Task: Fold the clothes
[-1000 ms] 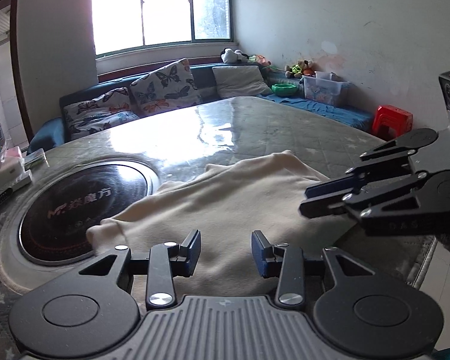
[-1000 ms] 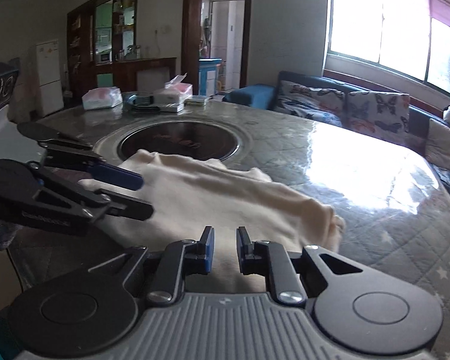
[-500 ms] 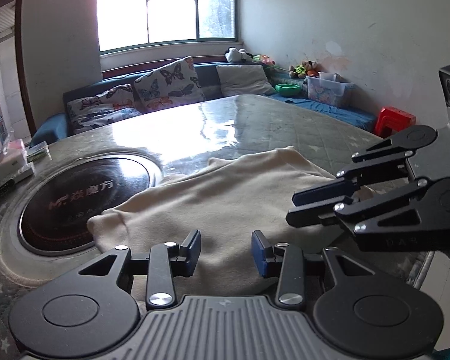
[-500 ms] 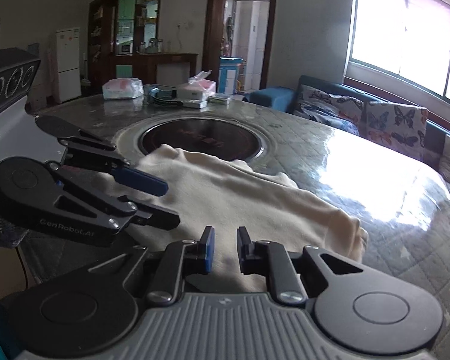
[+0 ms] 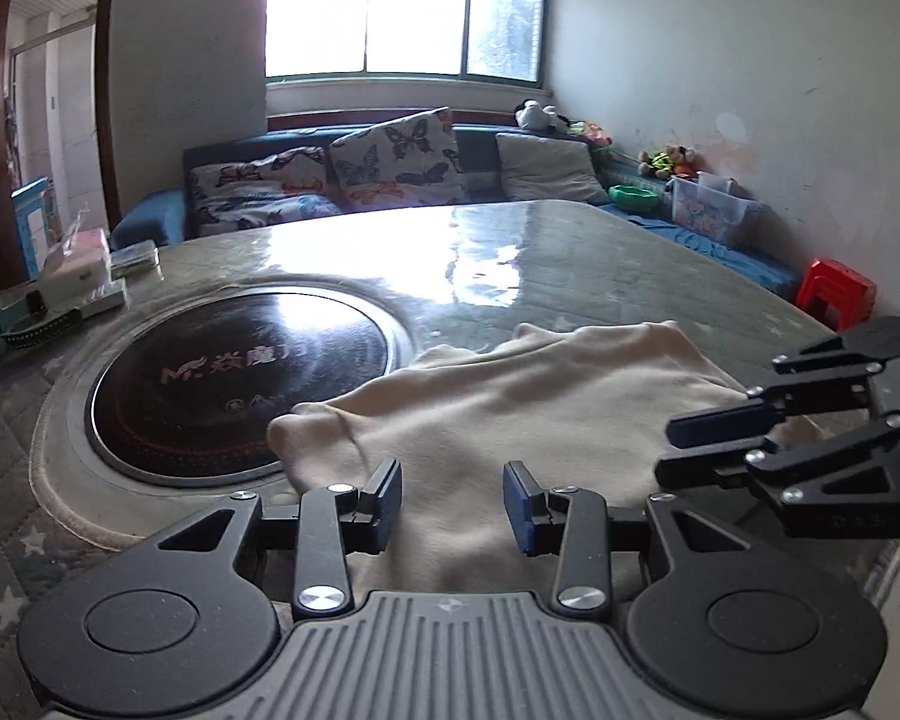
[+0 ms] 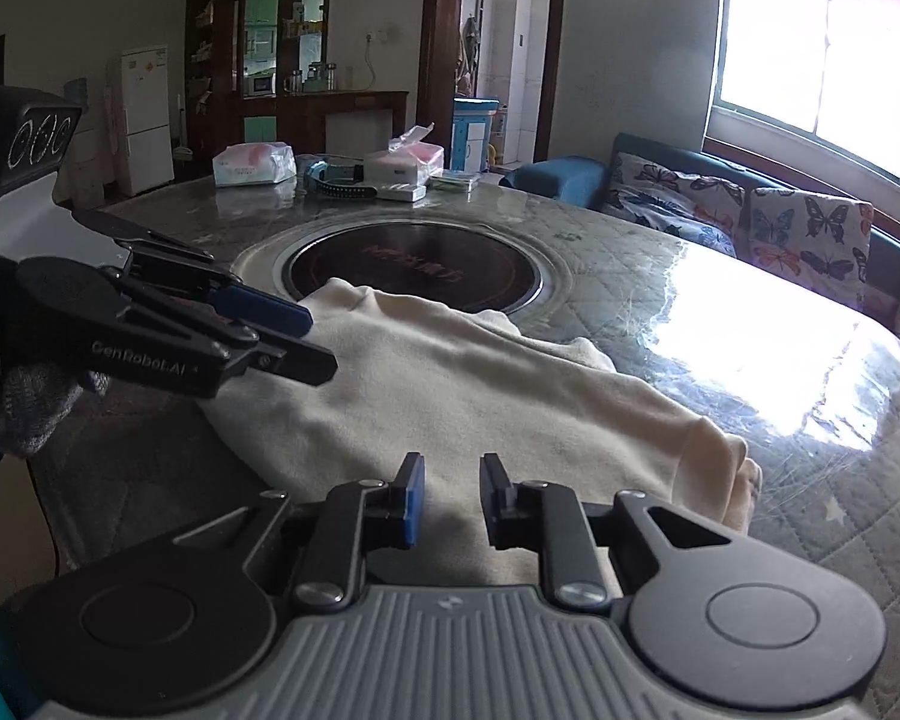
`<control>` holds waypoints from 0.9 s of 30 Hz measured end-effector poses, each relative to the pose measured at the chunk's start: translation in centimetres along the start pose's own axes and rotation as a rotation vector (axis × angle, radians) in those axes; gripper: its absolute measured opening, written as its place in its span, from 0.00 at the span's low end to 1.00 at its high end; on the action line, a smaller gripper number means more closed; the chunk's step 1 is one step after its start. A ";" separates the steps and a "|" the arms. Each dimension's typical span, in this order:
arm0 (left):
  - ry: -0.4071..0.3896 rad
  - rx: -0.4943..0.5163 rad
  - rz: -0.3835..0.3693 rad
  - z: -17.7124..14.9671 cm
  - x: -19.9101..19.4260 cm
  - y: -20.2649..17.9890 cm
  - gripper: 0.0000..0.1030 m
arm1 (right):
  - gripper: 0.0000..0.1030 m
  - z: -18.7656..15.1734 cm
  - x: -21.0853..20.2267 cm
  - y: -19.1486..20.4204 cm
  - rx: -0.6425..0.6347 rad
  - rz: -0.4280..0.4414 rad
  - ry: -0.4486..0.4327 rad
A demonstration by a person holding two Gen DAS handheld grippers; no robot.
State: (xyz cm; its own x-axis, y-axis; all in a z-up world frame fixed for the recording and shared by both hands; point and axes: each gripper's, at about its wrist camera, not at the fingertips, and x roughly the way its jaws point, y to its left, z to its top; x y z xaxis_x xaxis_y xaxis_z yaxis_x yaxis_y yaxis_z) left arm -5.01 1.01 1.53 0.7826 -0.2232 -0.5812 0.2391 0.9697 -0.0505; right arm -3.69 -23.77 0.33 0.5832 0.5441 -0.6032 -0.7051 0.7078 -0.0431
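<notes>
A cream garment (image 5: pixel 510 408) lies spread flat on the table's near side, its far edge touching the round hob; in the right wrist view the garment (image 6: pixel 450 396) runs from left to right. My left gripper (image 5: pixel 453 501) hovers over its near edge, open, with nothing between the pads. My right gripper (image 6: pixel 450 498) is low over the cloth's near edge; its jaws are opening and the pads press on nothing. The right gripper (image 5: pixel 666 450) also shows at the right of the left wrist view. The left gripper (image 6: pixel 321 345) shows at the left of the right wrist view.
A black round hob (image 5: pixel 240 378) is set into the quilted, glass-topped table (image 5: pixel 510 252). Tissue boxes and small items (image 6: pixel 402 168) stand at the far side. A sofa with butterfly cushions (image 5: pixel 390 162) and a red stool (image 5: pixel 834 294) lie beyond the table.
The left gripper has shifted sideways to the left along the garment's near edge. The right gripper's jaws stand a little wider than before. The garment lies as it did.
</notes>
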 end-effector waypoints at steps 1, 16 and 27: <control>0.014 -0.012 0.004 0.0 0.4 0.3 0.39 | 0.22 -0.1 0.2 -0.2 0.007 0.003 0.007; 0.028 -0.132 0.040 1.9 2.4 4.1 0.40 | 0.27 3.9 4.0 -3.0 0.095 0.025 0.059; 0.046 -0.167 0.046 2.5 3.4 5.2 0.40 | 0.28 5.5 7.0 -4.4 0.154 0.002 0.076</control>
State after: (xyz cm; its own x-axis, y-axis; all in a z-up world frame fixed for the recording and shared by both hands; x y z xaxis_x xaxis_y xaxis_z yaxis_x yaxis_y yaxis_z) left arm 0.33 5.03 1.35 0.7624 -0.1775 -0.6223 0.1024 0.9826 -0.1547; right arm 5.74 -20.64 0.71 0.5457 0.5139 -0.6619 -0.6322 0.7709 0.0773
